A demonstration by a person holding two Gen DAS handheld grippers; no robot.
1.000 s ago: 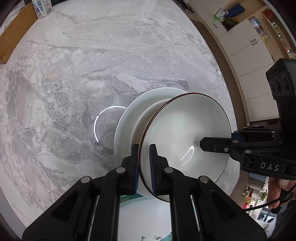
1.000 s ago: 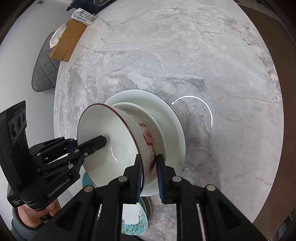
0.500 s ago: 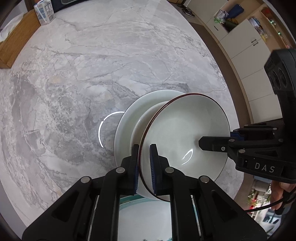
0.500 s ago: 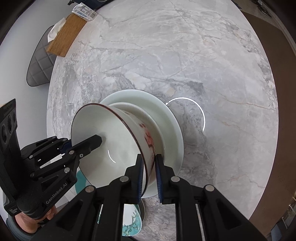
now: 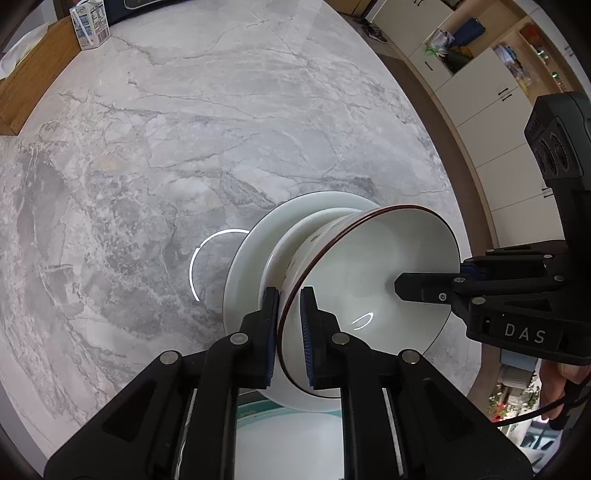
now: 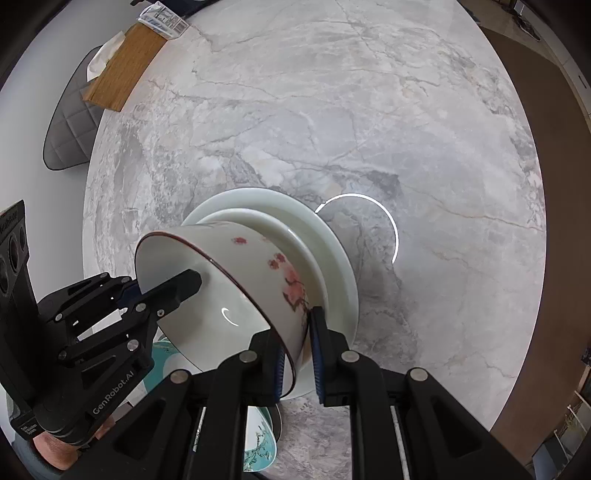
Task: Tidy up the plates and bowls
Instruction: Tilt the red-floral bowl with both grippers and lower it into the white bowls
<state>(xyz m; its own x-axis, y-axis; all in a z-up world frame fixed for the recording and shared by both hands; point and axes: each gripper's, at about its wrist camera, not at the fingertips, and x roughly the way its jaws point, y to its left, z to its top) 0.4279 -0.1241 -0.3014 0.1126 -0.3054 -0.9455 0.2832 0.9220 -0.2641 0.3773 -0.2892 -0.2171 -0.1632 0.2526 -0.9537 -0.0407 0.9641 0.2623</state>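
A white bowl (image 5: 369, 295) with a dark red rim and pink flowers on its side (image 6: 288, 277) is tilted over a stack of two white plates, a small one (image 6: 266, 221) on a large one (image 5: 247, 266). Whether its foot touches the small plate is hidden. My left gripper (image 5: 288, 332) is shut on the bowl's near rim, one finger inside and one outside. From the opposite side my right gripper (image 6: 297, 332) is shut on the rim in the same way. Each gripper also shows in the other's view, reaching into the bowl.
The stack stands on a round grey marble table (image 5: 184, 129). A teal dish (image 6: 258, 443) lies under the grippers at the near edge. A milk carton (image 5: 90, 24) and a wooden box (image 6: 125, 70) stand at the far left rim. A grey chair (image 6: 70, 129) and cabinets (image 5: 491, 103) flank the table.
Both grippers keep their hold on the bowl. The right gripper has tipped a little, and more of the bowl's flowered side shows above the plates.
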